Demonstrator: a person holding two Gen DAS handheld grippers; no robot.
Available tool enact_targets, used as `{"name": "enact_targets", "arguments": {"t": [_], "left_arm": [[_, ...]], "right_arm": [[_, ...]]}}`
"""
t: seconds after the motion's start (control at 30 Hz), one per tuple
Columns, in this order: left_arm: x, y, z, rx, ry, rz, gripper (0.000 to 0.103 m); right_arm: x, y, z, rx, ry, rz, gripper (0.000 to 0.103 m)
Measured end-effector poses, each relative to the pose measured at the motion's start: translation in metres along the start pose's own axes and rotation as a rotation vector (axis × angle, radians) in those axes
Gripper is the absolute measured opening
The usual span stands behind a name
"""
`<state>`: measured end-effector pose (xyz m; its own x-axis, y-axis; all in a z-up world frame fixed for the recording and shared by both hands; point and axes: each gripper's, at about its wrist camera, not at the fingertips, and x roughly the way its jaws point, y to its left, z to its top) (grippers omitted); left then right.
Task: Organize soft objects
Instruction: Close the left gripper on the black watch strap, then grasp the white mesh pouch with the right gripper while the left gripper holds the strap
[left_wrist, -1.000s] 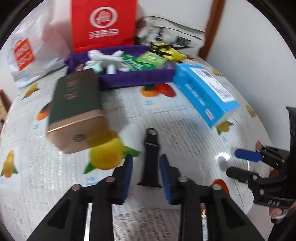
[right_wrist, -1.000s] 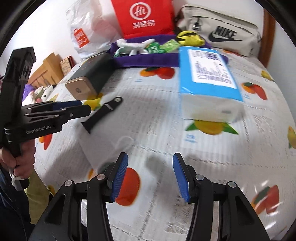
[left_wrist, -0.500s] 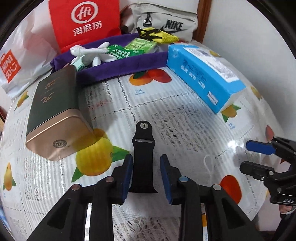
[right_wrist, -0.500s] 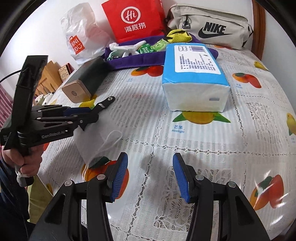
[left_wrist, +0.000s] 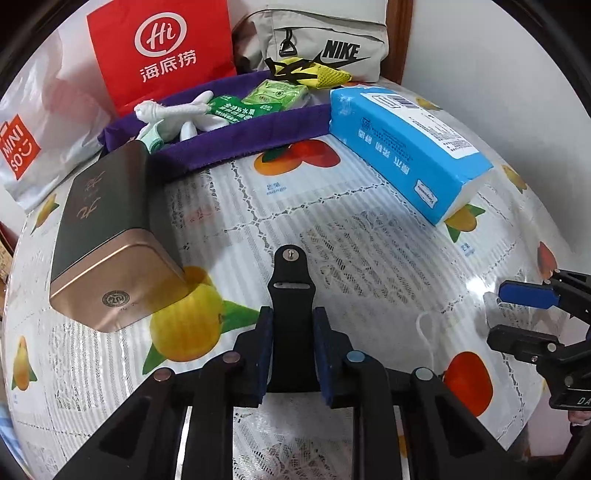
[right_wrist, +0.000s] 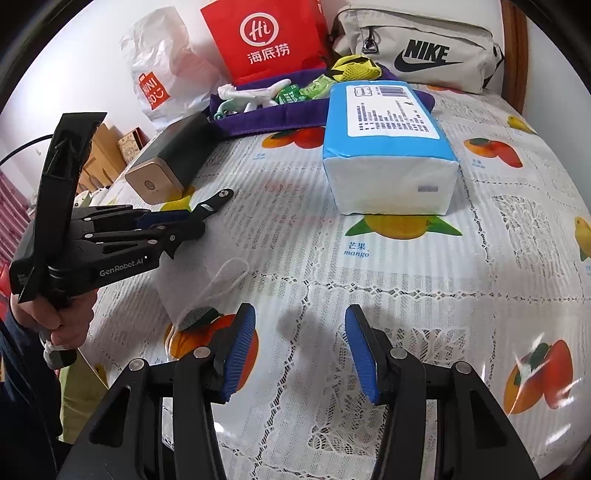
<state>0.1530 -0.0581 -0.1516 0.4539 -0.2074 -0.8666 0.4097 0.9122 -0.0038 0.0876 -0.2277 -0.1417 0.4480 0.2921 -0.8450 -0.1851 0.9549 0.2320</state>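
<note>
The left gripper (left_wrist: 291, 354) points steeply down at the fruit-print tablecloth (left_wrist: 369, 251), its jaws closing on the black strap (left_wrist: 291, 295) that lies between the pads. At the right, the right gripper (right_wrist: 301, 349) hovers half open and empty.

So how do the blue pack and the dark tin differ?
The blue pack looks soft, plastic-wrapped, with a white end; the dark tin is rigid, with a gold end. The pack lies right of the watch strap, the tin left. Both lie flat on the tablecloth, beside the purple tray.
</note>
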Motion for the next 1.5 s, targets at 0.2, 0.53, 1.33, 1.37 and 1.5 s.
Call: {"name": "enact_targets", "arguments": {"t": [0.2, 0.53, 1.33, 1.37, 1.5], "left_arm": [[-0.015, 0.012, 0.002, -0.053, -0.037, -0.025, 0.020], [-0.034, 0.046, -0.010, -0.125, -0.044, 0.026, 0.020], [-0.040, 0.083, -0.040, -0.219, -0.039, 0.021, 0.020], [-0.040, 0.083, -0.041, -0.226, -0.038, 0.021, 0.020], [-0.042, 0.084, -0.041, -0.240, -0.040, 0.017, 0.020]], "right_arm": [[-0.005, 0.009, 0.004, -0.027, -0.011, 0.004, 0.050], [0.015, 0.051, 0.025, -0.136, -0.022, 0.053, 0.078], [0.067, 0.120, 0.021, -0.384, -0.037, -0.030, 0.080], [0.064, 0.118, 0.022, -0.381, -0.038, -0.031, 0.067], [0.059, 0.109, 0.025, -0.351, -0.037, -0.028, 0.020]]}}
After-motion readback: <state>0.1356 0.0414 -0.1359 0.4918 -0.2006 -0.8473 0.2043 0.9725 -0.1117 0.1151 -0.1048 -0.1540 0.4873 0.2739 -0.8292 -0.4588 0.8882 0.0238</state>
